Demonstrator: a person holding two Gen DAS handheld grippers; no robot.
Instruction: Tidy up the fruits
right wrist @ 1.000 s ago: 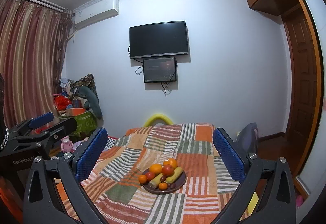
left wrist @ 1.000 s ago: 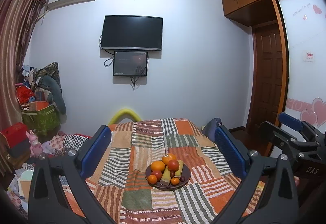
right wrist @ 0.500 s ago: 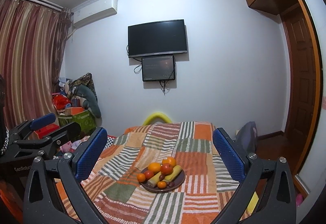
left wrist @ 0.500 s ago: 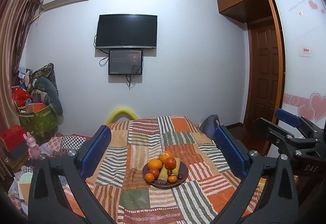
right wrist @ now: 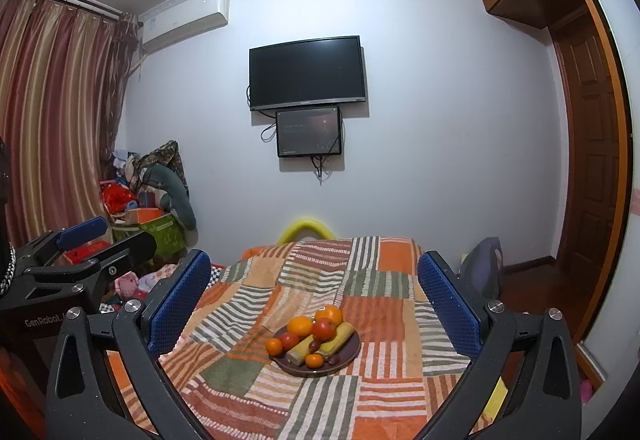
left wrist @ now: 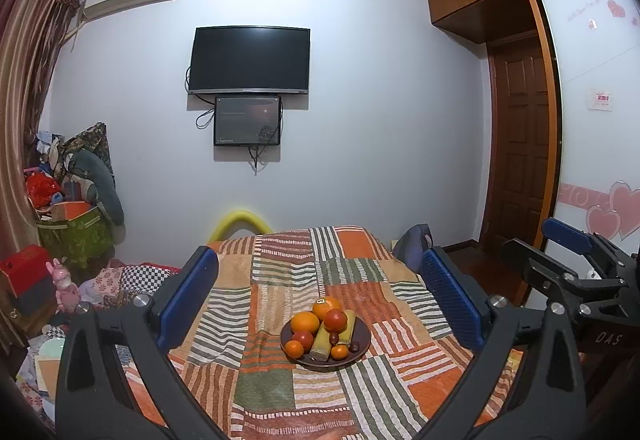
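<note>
Both grippers, left gripper (left wrist: 320,296) and right gripper (right wrist: 314,292), hang empty with jaws wide apart above the near bed (left wrist: 280,272), where our plate (left wrist: 362,350) holds round, smooth fruit (left wrist: 320,332) likely to roll, so we would pinch each piece gently across its middle.

Oranges (left wrist: 305,322), apples, bananas piled on dark plate (left wrist: 362,336) (upon patchwork cloth)

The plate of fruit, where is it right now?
In both wrist views the plate sits low and centre on the patchwork blanket, below the wall TV, ahead of both open claws.
</note>
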